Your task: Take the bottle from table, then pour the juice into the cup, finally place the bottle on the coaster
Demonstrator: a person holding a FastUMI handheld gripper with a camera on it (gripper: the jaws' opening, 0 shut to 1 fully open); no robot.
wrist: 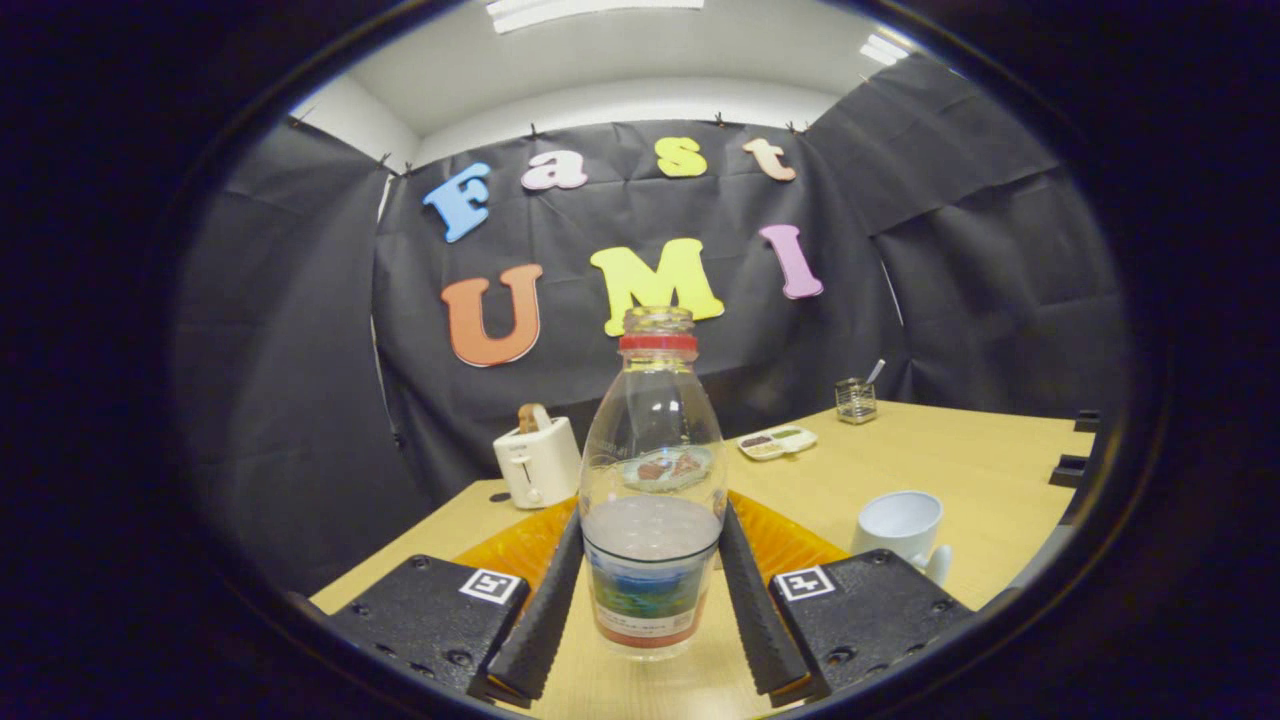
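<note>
The gripper point(650, 600) has two ribbed fingers point(545, 610) on textured blocks with screws, each carrying a square black-and-white marker point(493, 586).

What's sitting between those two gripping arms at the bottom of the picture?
In the gripper view, a clear plastic bottle with a red neck ring, partly filled with pale juice, stands upright on the wooden table between the jaws of the gripper, which flank its lower body.

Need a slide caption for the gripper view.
Gripper fingers flank upright open bottle on table; cup right, orange coaster behind.
</note>
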